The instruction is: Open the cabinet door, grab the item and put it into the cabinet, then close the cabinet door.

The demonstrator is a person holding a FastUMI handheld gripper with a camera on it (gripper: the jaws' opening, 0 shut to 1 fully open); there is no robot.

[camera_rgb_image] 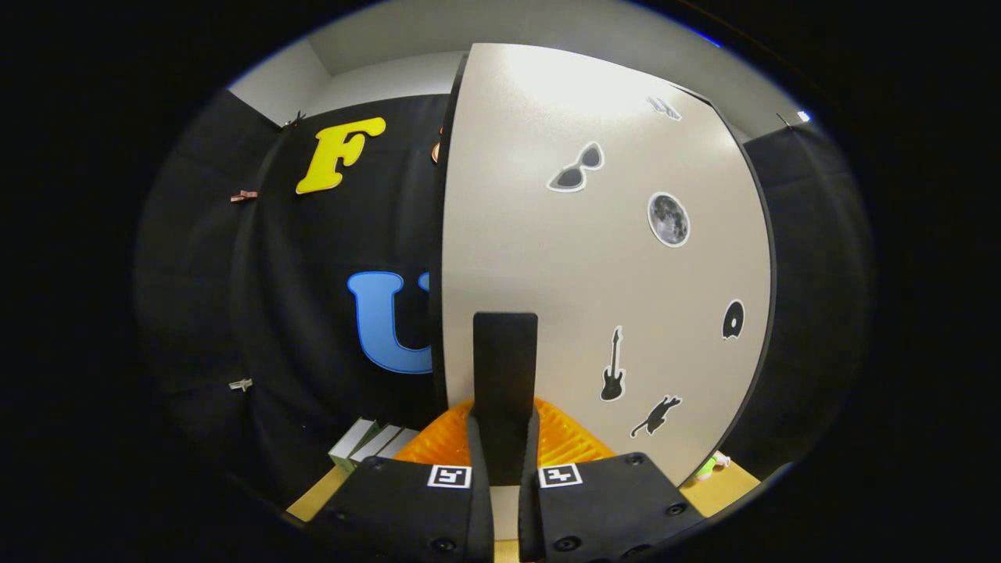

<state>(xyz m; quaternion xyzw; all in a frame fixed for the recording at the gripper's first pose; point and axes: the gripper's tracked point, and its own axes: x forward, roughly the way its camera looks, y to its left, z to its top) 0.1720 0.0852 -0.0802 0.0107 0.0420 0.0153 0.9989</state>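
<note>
Beige door (594,258): seen across the centre and right of the picture, just ahead of the fingers; dark stickers are scattered over its face.
Handle (504,352): a dark upright bar, set low on the door, at lower centre.
Gripper (504,426): at bottom centre; its jaws are closed on the handle's lower end, one finger pressed to each side.
Orange ribbed thing (567,438): seen behind the handle and fingers, low in the picture; what it is cannot be told.
Item (708,467): small, green and white, laid on the wooden tabletop (727,489) at lower right, past the door's edge.
Boxes (367,444): pale, stacked at lower left, beside the orange thing.
</note>
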